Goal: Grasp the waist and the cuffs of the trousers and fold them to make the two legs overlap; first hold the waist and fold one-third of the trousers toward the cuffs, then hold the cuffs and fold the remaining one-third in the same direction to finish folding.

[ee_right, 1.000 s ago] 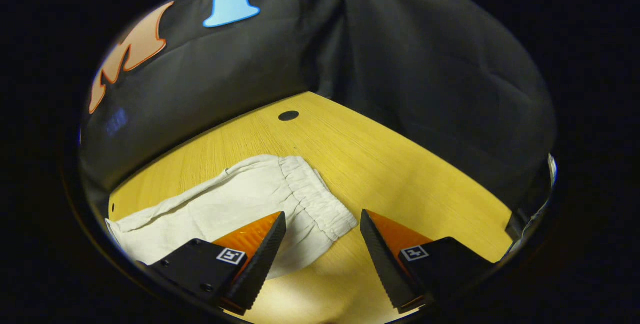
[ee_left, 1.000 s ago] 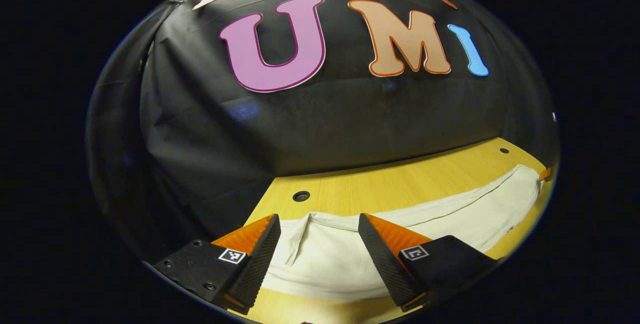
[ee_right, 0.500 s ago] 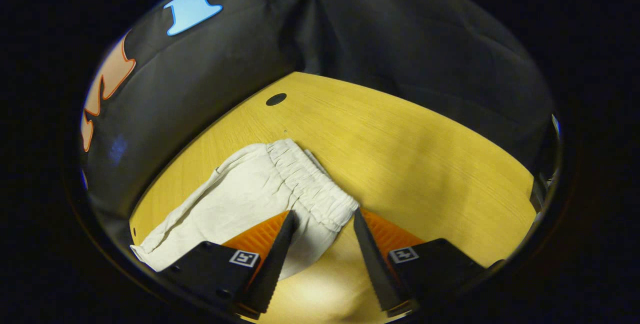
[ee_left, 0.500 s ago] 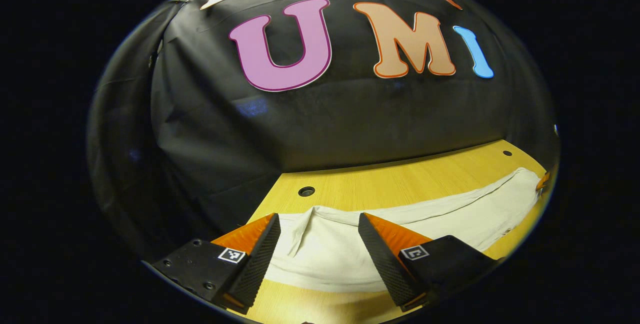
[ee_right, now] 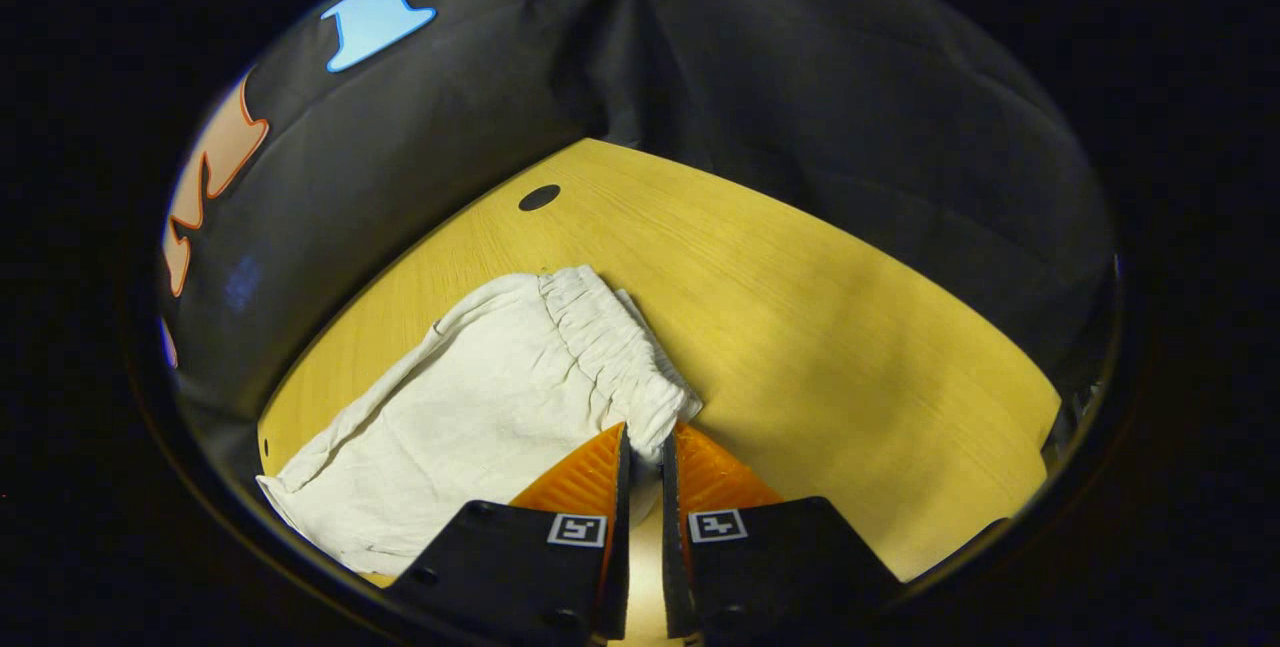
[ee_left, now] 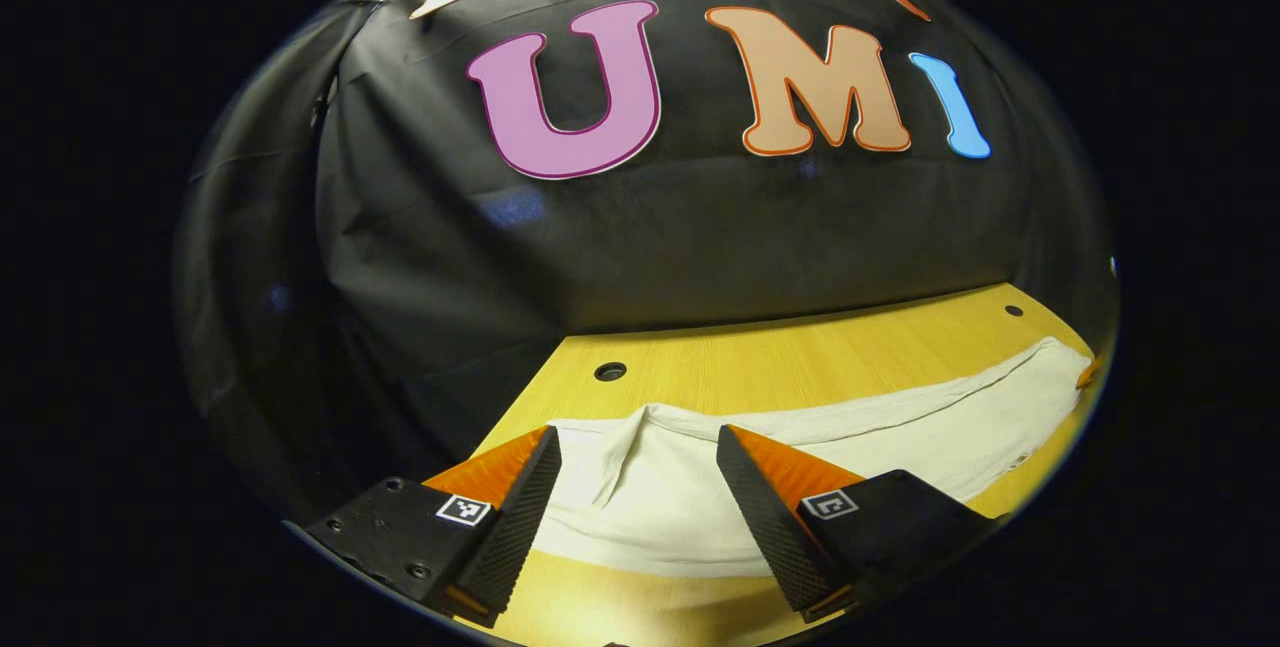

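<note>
Matt creased cloth trousers (ee_right: 470, 397); smooth wood-grain table (ee_right: 830, 327).

we see a yellow wooden table (ee_left: 760, 372) with a fine grain, set against the booth's black cloth. a pair of pale cream trousers (ee_left: 820, 447) lies flat on it, stretched lengthwise along the board. in the right gripper view the same table (ee_right: 830, 327) carries the trousers (ee_right: 470, 407) with their gathered elastic waist (ee_right: 610, 357) towards the open stretch of wood. small dark round holes sit in the tabletop: one hole (ee_left: 609, 371) just beyond the cuff end, another hole (ee_right: 539, 197) beyond the waist, both apart from the fabric.
</note>
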